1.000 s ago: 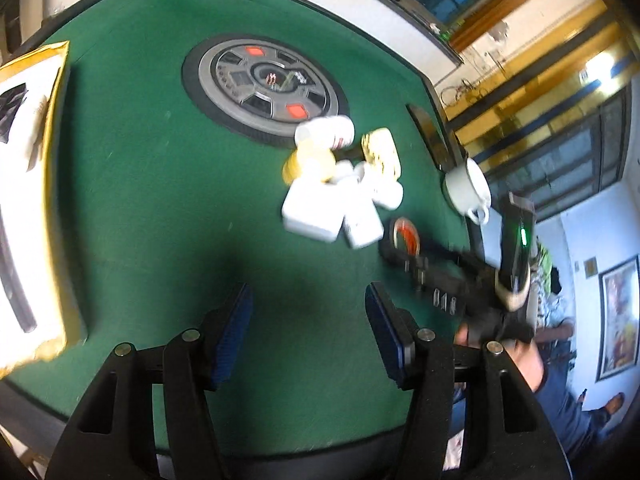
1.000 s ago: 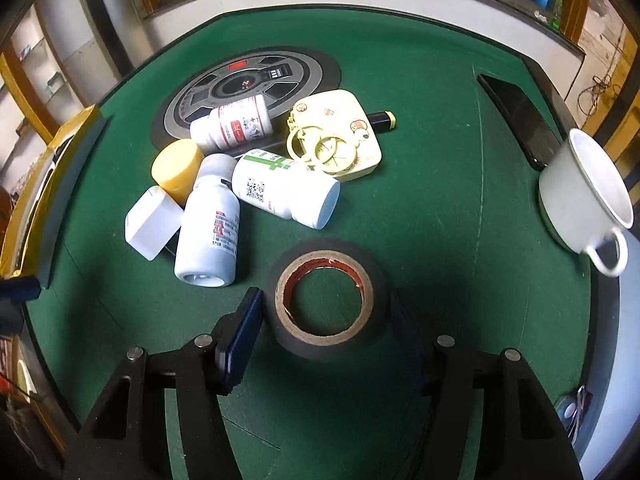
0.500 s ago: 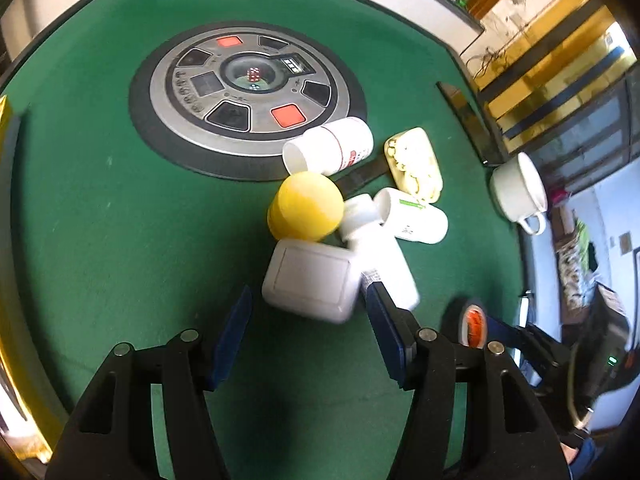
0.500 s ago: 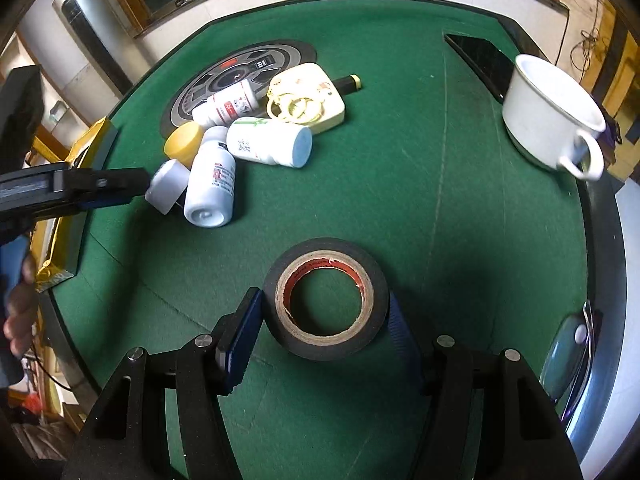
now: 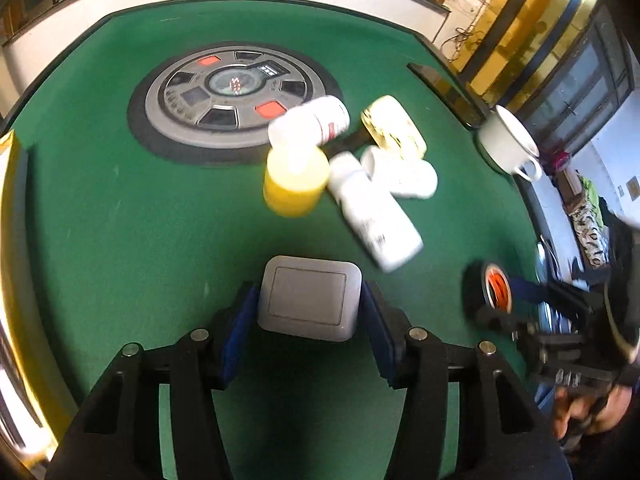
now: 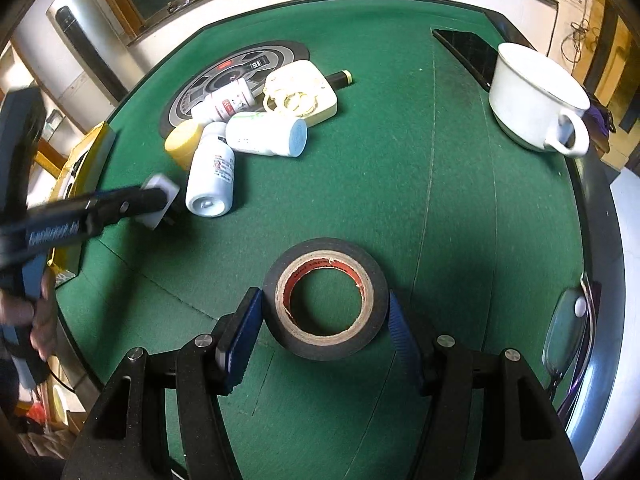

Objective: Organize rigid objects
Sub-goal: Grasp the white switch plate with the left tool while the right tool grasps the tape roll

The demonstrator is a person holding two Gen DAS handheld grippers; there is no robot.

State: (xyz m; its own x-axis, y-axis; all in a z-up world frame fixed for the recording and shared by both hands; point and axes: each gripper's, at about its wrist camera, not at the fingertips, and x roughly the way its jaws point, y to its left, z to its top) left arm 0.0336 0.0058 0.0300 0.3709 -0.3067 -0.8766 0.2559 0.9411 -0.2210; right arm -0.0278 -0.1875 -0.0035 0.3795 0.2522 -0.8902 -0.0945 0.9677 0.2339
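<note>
My left gripper [image 5: 306,314] has its blue pads on both sides of a white square box [image 5: 309,298], closed on it; it also shows in the right wrist view [image 6: 159,200]. My right gripper [image 6: 325,320] is shut on a black tape roll [image 6: 326,298] with a red-brown core, also visible in the left wrist view [image 5: 490,290]. A pile lies beyond: a yellow-capped jar [image 5: 295,180], three white bottles [image 5: 374,220] [image 6: 264,134] [image 6: 224,100] and a cream box with rings [image 6: 300,94].
A round grey and black console [image 5: 232,96] sits in the green table [image 6: 400,180]. A white cup [image 6: 534,100] and a black phone [image 6: 466,50] are at the far right. A yellow box [image 6: 86,152] lies at the left edge. Glasses [image 6: 568,328] lie at the right rim.
My left gripper moved in over the pile and closed on the white square box, which now sits apart from the bottles. My right gripper drew back with the tape roll.
</note>
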